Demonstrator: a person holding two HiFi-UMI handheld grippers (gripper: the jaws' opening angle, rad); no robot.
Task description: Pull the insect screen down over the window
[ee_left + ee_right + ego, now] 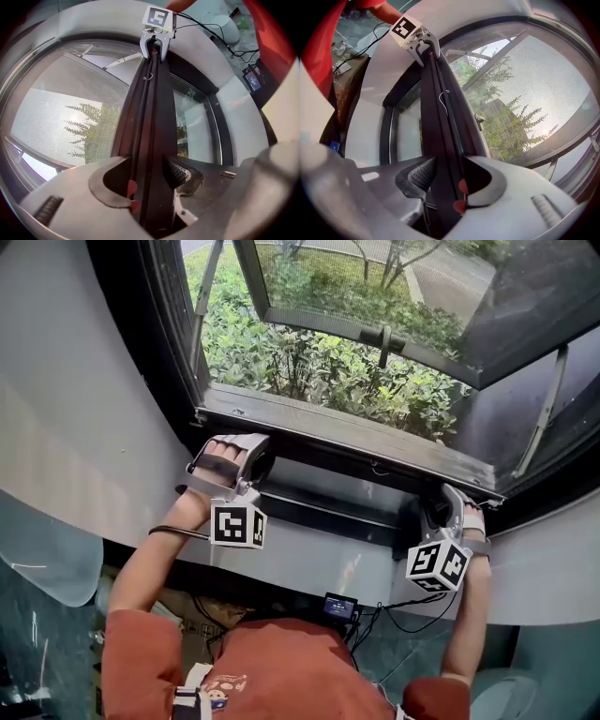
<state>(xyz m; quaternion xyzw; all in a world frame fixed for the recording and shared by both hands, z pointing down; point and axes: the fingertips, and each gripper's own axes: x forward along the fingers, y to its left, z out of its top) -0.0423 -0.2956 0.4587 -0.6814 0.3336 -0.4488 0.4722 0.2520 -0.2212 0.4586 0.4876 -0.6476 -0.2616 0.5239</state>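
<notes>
Clamping my left hand-held gripper (152,183) and right hand-held gripper (443,183) on the pull bar (356,442), I judge the insect screen (525,108) almost down, with only seating it left.

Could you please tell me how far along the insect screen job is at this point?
Mostly done: the fine grey mesh screen is drawn out. In hand: the left claw and right claw are each shut on its long dark pull bar. Left, apparently: seating the bar at the bottom and letting go.
</notes>
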